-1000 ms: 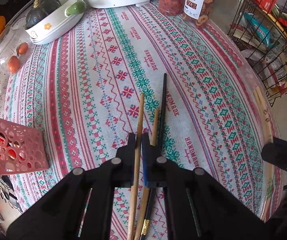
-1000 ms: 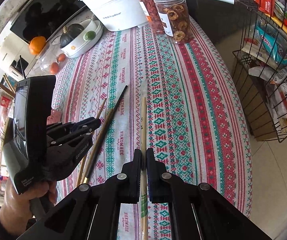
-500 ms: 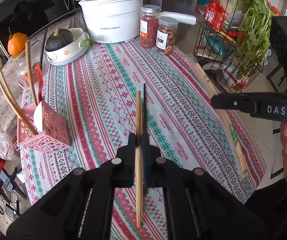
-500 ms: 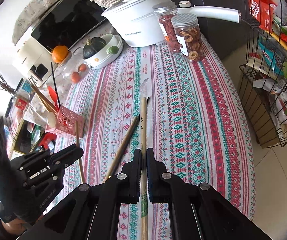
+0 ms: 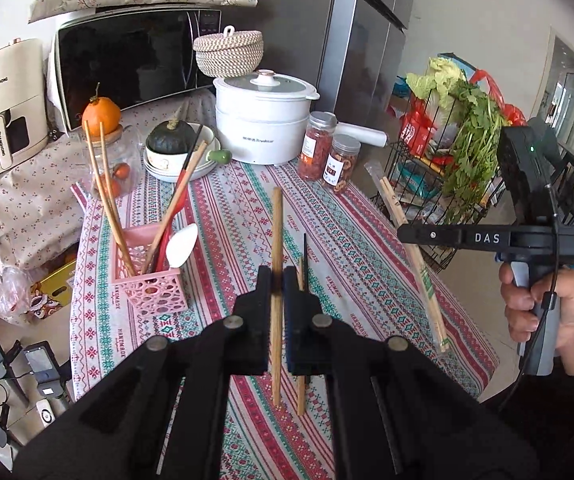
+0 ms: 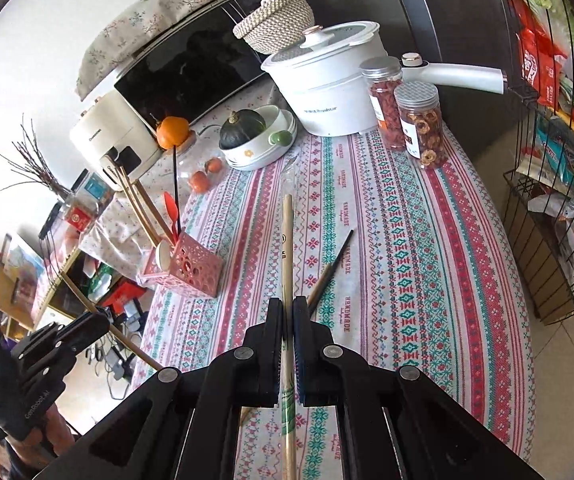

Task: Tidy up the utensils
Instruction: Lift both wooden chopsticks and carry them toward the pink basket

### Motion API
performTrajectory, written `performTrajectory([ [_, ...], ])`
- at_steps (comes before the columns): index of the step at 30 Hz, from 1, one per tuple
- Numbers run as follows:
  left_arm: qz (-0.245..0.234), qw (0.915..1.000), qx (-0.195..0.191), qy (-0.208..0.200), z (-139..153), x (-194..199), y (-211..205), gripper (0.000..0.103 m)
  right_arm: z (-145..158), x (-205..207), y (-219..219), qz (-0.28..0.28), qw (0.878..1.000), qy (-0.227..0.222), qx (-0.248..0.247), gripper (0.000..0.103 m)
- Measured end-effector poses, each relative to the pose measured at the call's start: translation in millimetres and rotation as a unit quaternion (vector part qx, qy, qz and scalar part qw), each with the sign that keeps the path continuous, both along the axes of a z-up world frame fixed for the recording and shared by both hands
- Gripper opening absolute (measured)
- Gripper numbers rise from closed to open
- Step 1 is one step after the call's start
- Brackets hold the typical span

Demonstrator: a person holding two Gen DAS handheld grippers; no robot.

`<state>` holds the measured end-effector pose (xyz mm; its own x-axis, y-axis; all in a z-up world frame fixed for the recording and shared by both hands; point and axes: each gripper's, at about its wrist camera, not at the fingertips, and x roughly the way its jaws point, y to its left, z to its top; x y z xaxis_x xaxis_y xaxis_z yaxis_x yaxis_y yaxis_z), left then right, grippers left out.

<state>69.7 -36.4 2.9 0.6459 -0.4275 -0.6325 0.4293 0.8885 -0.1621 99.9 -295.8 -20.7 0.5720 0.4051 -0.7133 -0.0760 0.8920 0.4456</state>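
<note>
While both grippers are raised above the tabletop [image 5: 367,240], the following is recorded. Left gripper [image 5: 277,280]: jaws closed on a wooden chopstick [image 5: 276,240], which is held clear of the striped cloth and points away from the camera; in the right wrist view the same chopstick [image 6: 83,300] is seen slanting through the left gripper [image 6: 87,320] off the tabletop's left edge. Right gripper [image 6: 287,312]: jaws closed on a pair of wrapped chopsticks [image 6: 287,240] in a clear sleeve, held above the cloth; in the left wrist view the pair [image 5: 411,248] is seen hanging slantwise from the right gripper [image 5: 407,234] near the tabletop's right edge.

Remaining on the cloth: one black chopstick [image 6: 339,258] and one wooden chopstick [image 6: 321,284], lying side by side near the middle, partly hidden behind the gripper fingers.

Pink perforated utensil holder [image 5: 151,280]: placed upright near the left edge of the tabletop, holding two wooden chopsticks [image 5: 107,196], a red utensil and a white spoon [image 5: 181,246].

Far end of the tabletop: white cooking pot [image 5: 263,120], two lidded jars [image 5: 331,152] and a dish with a dark green squash [image 5: 169,140]. A wire rack of vegetables [image 5: 463,152] is noted beside the tabletop on the right.
</note>
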Motion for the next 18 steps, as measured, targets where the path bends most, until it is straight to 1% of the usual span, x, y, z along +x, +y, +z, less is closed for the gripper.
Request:
performTrajectory([
  [2,-0.001,0.9998,-0.018,-0.006,9,-2,8,0.006,6,-2,3,-0.003,1.0,-0.02,-0.003,0.005],
  [5,0.005,0.9983,-0.046,-0.035,27,-10,20,0.006,13,-3,8,-0.004,0.999,-0.044,-0.005,0.005],
  [8,0.021,0.9947,-0.07,-0.072,46,-18,35,0.006,18,-1,14,-0.005,0.998,-0.062,-0.01,0.005],
  [12,0.059,0.9867,-0.087,-0.124,63,-22,57,0.006,17,4,26,-0.001,0.998,-0.064,-0.015,0.005],
  [18,0.118,0.9725,-0.106,-0.17,74,-15,84,0.006,8,10,41,0.01,0.998,-0.052,-0.023,0.005],
])
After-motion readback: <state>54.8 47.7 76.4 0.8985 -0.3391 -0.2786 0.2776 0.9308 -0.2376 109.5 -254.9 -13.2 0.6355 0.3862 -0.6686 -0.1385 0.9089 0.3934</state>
